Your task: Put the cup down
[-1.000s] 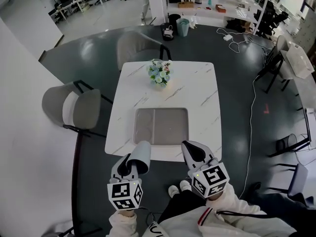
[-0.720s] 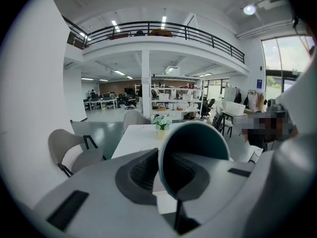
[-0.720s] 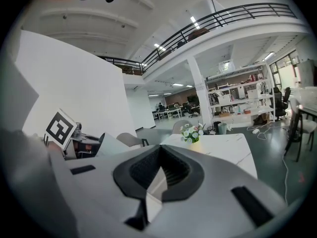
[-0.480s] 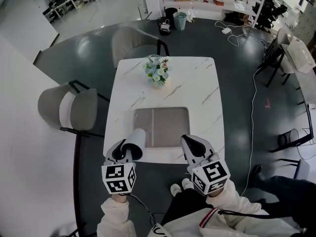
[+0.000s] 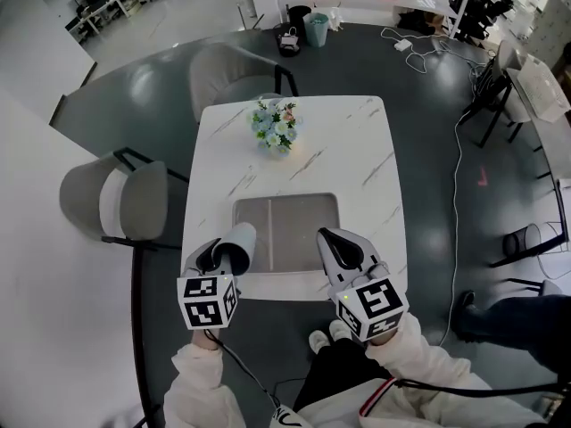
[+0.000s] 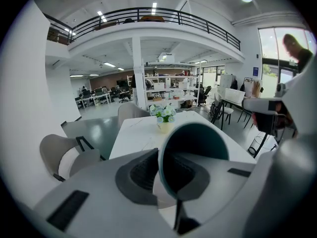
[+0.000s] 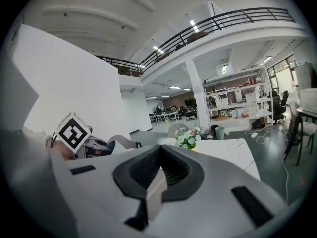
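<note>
White marble table; grey chairs; dark glossy floor; mezzanine railing overhead.

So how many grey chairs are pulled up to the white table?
2. One grey chair stands at the table's far side, behind the flowers; the other stands at its left side. Anything by the near edge is hidden by the person.

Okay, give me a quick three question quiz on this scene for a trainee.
1. True or false: the right gripper holds the cup.
2. What stands at the far end of the table? A) flowers B) a kettle C) a laptop
3. Fill in: the left gripper grips the cup by its ____.
Key: 1 false, the left gripper holds it; 2 A; 3 rim.
</note>
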The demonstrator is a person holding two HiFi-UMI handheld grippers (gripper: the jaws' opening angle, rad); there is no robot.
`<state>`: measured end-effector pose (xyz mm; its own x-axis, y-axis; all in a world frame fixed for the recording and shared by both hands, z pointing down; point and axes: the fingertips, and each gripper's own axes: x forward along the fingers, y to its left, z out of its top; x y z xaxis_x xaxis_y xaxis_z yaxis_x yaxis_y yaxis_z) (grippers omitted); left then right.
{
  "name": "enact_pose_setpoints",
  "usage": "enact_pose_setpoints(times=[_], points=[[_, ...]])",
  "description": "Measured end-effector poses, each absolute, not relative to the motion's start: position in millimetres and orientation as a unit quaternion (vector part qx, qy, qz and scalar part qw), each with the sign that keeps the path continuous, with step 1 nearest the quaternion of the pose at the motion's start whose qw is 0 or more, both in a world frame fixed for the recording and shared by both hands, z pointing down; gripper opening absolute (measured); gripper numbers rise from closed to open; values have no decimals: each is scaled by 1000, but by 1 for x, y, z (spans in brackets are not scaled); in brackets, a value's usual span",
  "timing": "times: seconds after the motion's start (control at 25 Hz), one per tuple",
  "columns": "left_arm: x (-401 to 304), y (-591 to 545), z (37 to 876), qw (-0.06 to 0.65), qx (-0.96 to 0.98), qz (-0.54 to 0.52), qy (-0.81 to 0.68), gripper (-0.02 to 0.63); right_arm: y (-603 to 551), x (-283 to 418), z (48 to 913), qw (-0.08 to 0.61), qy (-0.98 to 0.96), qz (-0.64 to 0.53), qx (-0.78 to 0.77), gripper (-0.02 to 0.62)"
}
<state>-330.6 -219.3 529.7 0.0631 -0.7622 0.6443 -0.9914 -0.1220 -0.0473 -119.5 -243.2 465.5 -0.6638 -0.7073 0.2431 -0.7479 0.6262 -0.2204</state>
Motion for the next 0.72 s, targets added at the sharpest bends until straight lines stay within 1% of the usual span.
enact_pose_setpoints(times=[0.44,0.72], points=[[-347,-266,570,248,693,320,-596,32,-270,-139,485,70,-898,157,404,5],[-353,-287,592,254,691,365,-570,32,-277,-151,497,75,-899,161,400,5]])
